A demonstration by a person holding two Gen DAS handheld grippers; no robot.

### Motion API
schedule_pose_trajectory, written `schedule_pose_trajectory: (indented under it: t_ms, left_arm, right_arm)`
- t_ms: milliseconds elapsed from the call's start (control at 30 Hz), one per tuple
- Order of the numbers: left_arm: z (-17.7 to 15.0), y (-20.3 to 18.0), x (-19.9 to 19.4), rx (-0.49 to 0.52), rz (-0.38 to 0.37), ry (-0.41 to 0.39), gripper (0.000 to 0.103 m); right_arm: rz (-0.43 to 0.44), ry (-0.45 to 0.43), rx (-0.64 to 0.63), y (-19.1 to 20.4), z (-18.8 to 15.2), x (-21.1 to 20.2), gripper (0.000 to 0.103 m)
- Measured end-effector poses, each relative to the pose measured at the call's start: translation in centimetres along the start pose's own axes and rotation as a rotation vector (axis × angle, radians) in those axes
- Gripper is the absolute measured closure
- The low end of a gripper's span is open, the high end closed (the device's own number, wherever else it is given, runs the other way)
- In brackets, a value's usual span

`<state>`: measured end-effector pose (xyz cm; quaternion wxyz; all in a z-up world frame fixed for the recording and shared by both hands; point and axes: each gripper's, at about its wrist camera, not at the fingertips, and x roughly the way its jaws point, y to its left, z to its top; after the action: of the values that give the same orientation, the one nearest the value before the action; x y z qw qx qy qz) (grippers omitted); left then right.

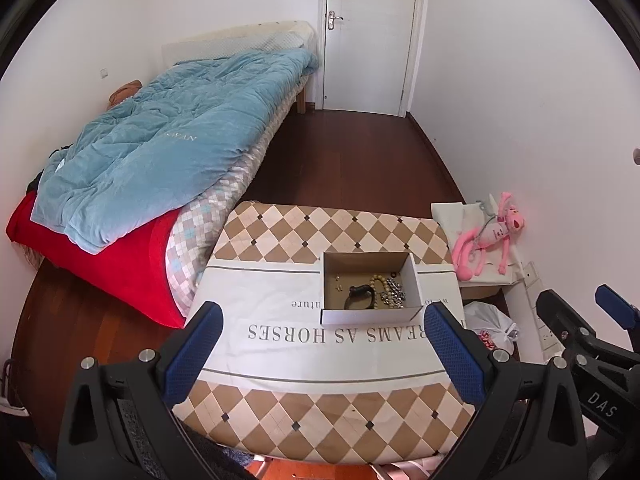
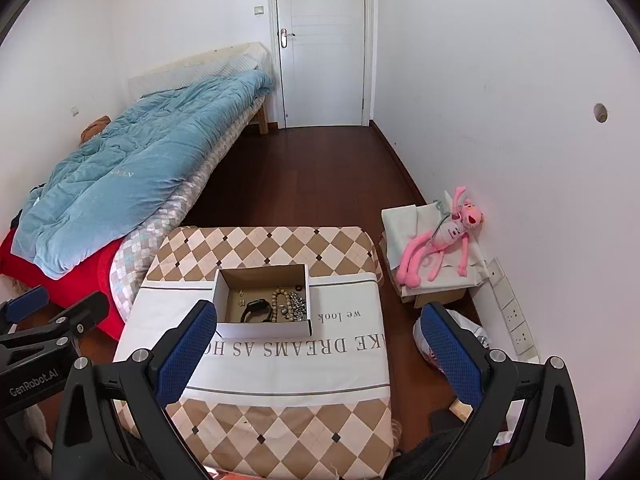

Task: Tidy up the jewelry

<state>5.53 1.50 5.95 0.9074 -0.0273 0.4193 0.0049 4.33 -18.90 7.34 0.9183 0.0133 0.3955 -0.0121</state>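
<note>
My cardboard box point(image 2: 264, 328) looks matt; at its 3 o'clock, glinting metal chain point(image 2: 297, 307) beside smooth wooden beads point(image 2: 279, 300).

1. A blue quilt point(image 1: 172, 152) lies rumpled on the bed, over a red blanket point(image 1: 120, 264).
2. A white door point(image 2: 322, 44) stands shut at the far wall.
3. A pink plush toy point(image 2: 444, 236) sprawls on white cloth beside the wall.
4. Dark wooden floor point(image 2: 320, 176) runs between them.
</note>
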Motion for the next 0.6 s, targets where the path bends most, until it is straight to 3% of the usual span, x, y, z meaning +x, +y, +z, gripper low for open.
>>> schedule_pose_trajectory:
  t_ms: [300,600]
  left_arm:
    - [0.3,-0.5,0.8,0.004,0.003,0.048,0.0]
    - [2.3,-0.7,4.5,0.008,-0.01,0.13,0.0]
  right_arm:
    - [0.003,0.014,0.02,-0.7,0.0,-0.5,0.0]
    - [-0.012,0.06,0.004,-0.6,1.9,3.1,0.0]
